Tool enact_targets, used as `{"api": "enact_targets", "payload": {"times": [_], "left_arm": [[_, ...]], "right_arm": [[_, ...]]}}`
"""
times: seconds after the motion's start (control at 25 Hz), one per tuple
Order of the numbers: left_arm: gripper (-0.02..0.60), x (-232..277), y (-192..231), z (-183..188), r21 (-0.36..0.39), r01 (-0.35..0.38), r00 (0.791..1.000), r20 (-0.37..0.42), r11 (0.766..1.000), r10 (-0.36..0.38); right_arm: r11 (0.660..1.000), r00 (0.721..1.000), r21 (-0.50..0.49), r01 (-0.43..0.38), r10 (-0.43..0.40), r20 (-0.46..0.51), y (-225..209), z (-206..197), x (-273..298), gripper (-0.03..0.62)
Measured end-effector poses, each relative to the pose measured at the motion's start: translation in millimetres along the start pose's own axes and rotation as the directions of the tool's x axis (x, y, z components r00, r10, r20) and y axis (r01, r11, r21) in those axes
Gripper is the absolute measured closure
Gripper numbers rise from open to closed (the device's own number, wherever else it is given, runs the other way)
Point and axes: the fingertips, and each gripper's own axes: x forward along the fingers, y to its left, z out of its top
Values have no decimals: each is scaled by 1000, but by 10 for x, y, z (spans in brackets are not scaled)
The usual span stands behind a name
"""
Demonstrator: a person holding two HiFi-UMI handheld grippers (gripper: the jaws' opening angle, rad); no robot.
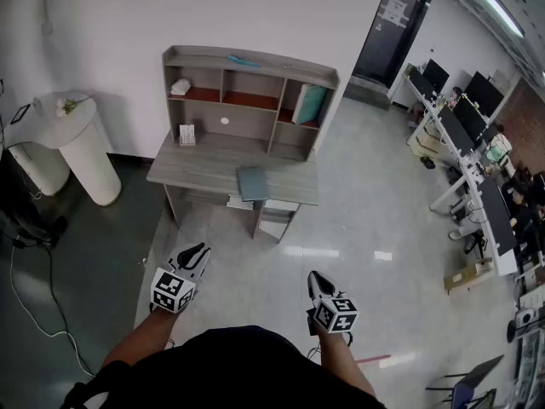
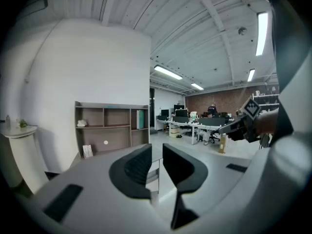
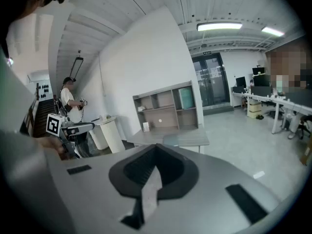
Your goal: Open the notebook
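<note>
Approach step, nothing gripped yet; notebook (image 1: 253,182) lies flat and looks closed at the front edge of the desk (image 1: 196,170), well apart from both grippers; left gripper (image 1: 201,251) jaws slightly apart, empty; right gripper (image 1: 313,277) jaws closed tip to tip, empty; next move calls for walking up and working a jaw tip under the cover edge. Count: one notebook, one desk, two grippers, one teal book (image 1: 311,103) upright on the shelf.

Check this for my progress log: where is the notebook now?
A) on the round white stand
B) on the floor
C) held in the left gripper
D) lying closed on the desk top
D: the notebook lies flat and closed near the front edge of the desk.
</note>
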Motion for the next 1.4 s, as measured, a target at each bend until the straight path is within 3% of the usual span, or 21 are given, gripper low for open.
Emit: {"api": "enact_targets", "payload": {"times": [0.24,0.36,0.76,1.4], "left_arm": [[508,-53,134,-23,-1,-6,1000,-7,1000,6],[509,-67,213,-67,-9,-1,1000,-11,1000,1],[512,-19,391,-210,-28,48,998,-36,998,-49],[512,355,436,-313,-44,27,997,-75,999,-31]], "right_arm": [[999,999,15,-42,42,-3,199,35,69,592],[997,998,56,-50,48,42,240,116,118,592],[997,999,71,-12,8,53,436,357,278,592],[999,999,36,-32,32,-11,105,218,549,592]]}}
